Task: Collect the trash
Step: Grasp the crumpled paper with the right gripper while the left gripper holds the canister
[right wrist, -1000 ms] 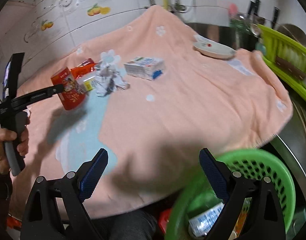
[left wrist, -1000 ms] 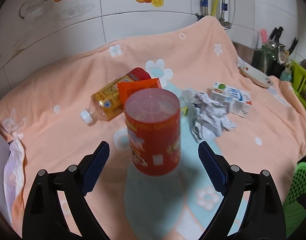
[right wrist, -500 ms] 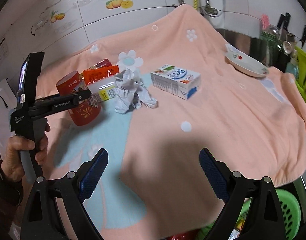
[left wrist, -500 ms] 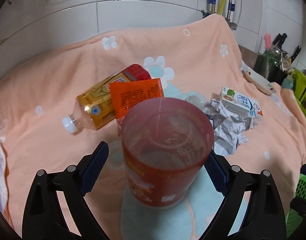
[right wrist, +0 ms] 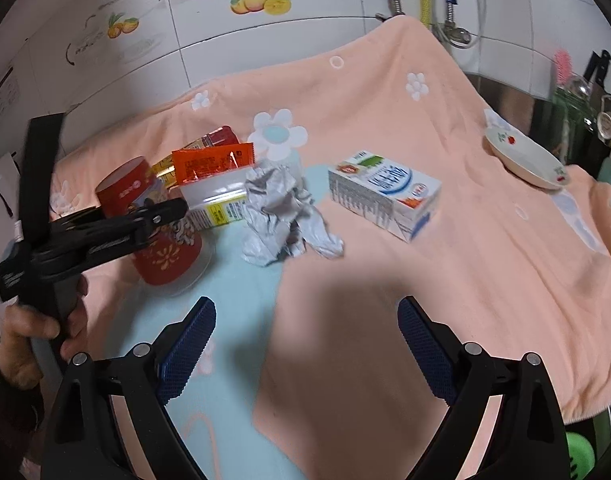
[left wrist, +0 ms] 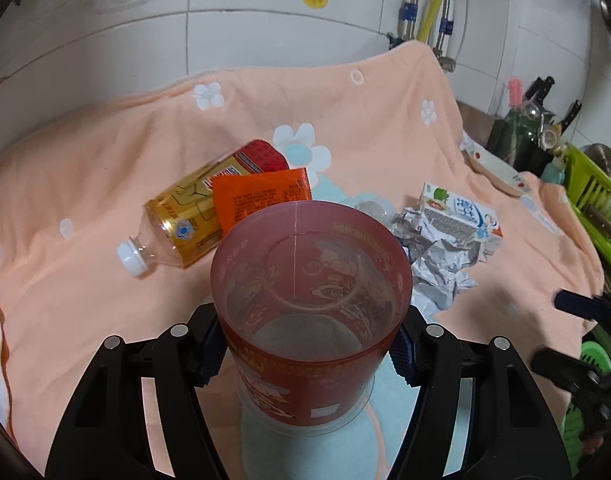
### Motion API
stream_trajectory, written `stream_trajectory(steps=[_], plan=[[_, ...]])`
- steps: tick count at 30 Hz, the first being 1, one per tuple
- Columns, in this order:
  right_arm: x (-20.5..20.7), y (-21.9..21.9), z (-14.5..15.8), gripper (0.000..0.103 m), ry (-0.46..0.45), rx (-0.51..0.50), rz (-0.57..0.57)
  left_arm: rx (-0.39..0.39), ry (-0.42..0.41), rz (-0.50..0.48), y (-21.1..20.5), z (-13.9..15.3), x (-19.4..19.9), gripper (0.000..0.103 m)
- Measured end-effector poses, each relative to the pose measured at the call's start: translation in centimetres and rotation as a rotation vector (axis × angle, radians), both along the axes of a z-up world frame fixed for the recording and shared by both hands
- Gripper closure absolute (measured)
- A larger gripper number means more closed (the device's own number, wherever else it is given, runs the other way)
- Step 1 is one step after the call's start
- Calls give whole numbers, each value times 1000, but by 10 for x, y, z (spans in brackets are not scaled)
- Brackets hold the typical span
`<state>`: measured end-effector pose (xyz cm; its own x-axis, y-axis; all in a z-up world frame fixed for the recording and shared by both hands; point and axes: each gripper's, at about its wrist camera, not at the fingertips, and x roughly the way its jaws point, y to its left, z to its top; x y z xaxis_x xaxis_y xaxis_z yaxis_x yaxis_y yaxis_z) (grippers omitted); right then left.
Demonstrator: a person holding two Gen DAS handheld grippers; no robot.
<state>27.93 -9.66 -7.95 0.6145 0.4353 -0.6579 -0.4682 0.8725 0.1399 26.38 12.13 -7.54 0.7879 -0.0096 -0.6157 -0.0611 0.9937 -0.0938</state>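
- Left gripper [left wrist: 309, 350] is closing around the red cup [left wrist: 309, 300]; its blue pads [left wrist: 209, 352] sit against the cup's two sides, so the cup is between the jaws and looks gripped
- Right gripper [right wrist: 305, 344] stands wide apart with nothing between its fingers, above bare cloth; the person's hand [right wrist: 29, 340] on the left tool shows at that view's left edge
- The red cup stands upright and open-topped on the pale blue patch of the peach flowered towel [left wrist: 105, 168] (near its front edge)
- Just behind the cup lie an orange packet [left wrist: 261, 196] and a plastic bottle [left wrist: 201, 216] on its side; the packet overlaps the bottle
- To the cup's right: crumpled paper [left wrist: 437, 256]; a milk carton [left wrist: 457, 212] just beyond it
- Farther off: a white dish [right wrist: 525, 160] near the towel's far right edge; a tiled wall [left wrist: 225, 40] behind
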Motion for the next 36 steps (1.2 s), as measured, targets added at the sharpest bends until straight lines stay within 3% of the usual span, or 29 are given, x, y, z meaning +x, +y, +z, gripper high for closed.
stream_trajectory(steps=[6,20,23,28,36], plan=[[33,21,-1,14,13,40,39,-15,-23,11,11,13,-16,38],[96,73,-20,18,56,-12,86,-29,-22,28,31,14,-29,38],[104,78,-27,26,77,-29,85,-27,-20,26,31,13,-29,38],[102,74,-28,56,101,-18,80,-32,-21,18,30,13,-32,38],[66,47,-10,64,78,17,67,-41,-41,-19,12,20,-46,38]])
